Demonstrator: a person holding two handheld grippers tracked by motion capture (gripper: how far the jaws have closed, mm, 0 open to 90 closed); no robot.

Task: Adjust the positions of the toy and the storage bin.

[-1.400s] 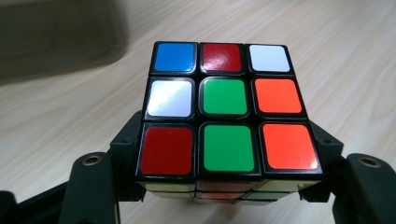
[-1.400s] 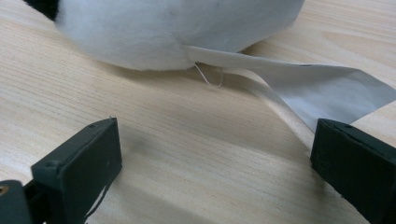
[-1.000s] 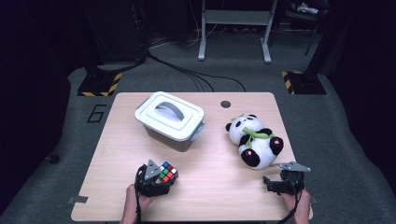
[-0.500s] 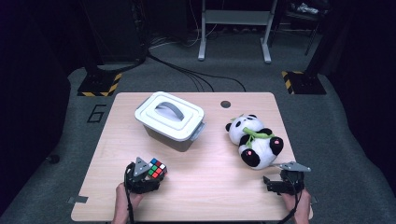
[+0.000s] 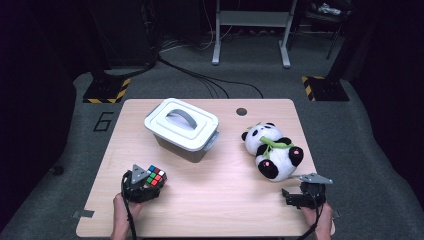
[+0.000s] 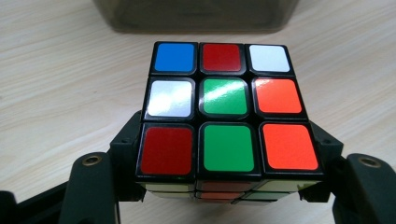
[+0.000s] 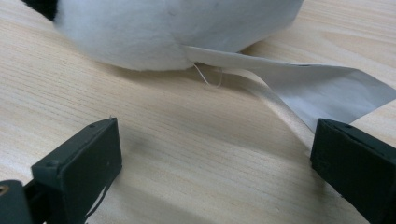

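puzzle cube (image 6: 224,112) | clamped between left gripper (image 5: 141,184) jaws | lidded box (image 5: 182,129) ahead, up-right | right gripper (image 5: 303,196) spread wide, empty, by panda (image 5: 270,150)

The panda (image 7: 177,28) is cut off at the top of the right gripper view; the box (image 6: 196,14) likewise at the top of the left one.

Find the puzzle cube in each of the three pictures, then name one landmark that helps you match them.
High view: puzzle cube at the table's near left, in the left tongs.
Left gripper view: cube centre, between the jaws.
Right gripper view: not in it.
Shared landmark: the grey lidded box, whose base lies beyond the cube.
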